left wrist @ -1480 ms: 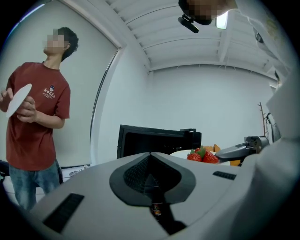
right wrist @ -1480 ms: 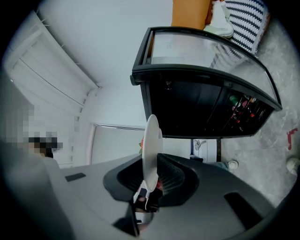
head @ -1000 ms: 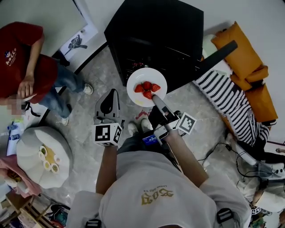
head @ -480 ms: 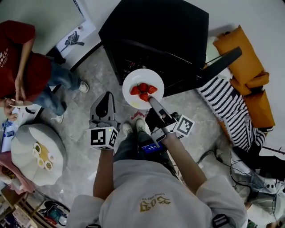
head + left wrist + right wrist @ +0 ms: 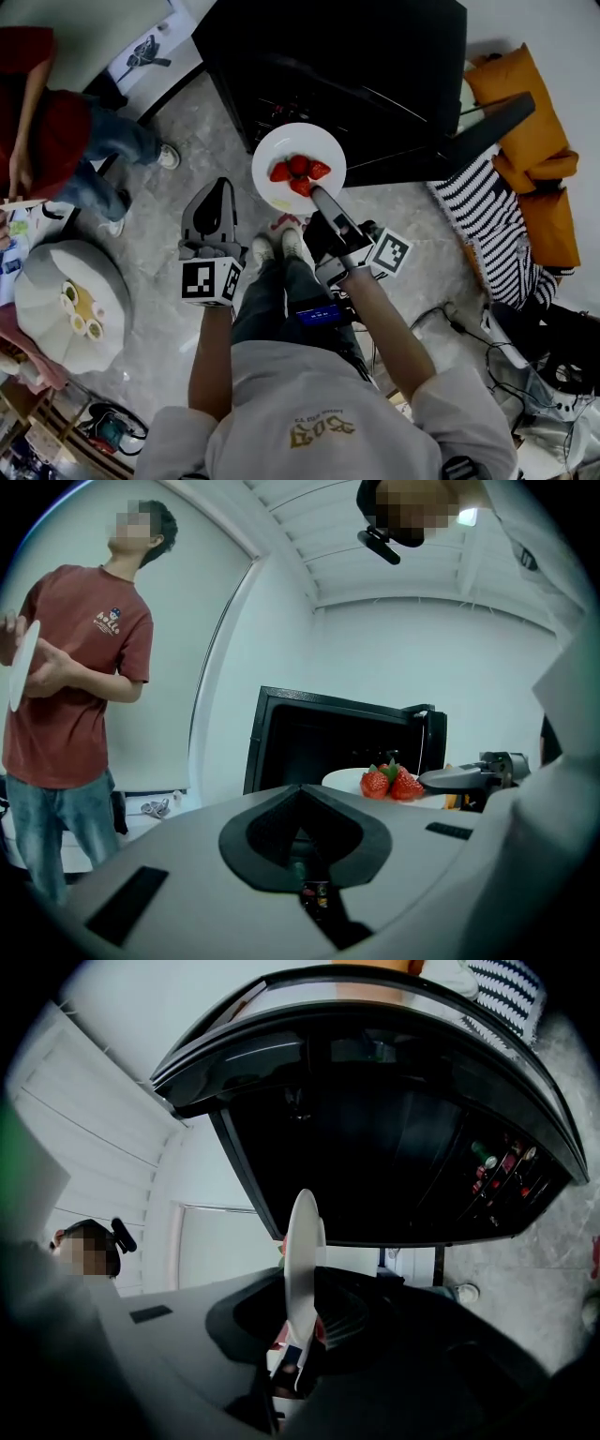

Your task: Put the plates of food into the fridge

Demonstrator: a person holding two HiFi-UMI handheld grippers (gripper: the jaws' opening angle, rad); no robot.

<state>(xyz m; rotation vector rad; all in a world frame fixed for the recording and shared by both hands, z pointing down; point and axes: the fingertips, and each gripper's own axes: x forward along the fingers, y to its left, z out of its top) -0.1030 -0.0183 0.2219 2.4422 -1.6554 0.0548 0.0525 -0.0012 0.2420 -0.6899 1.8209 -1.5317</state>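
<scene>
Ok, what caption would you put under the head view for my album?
Right claw holds a white plate of strawberries in front of the open black fridge; left claw empty.

I am lifting the plate (image 5: 279, 150) of strawberries (image 5: 299, 173) in my right gripper (image 5: 313, 192), moving it higher in the frame and closer to the open fridge (image 5: 375, 56). The fridge is spreading wider across the top. My left gripper (image 5: 217, 190) is drifting leftward. The bystander in red (image 5: 47, 122) is sliding toward the upper left edge.
</scene>
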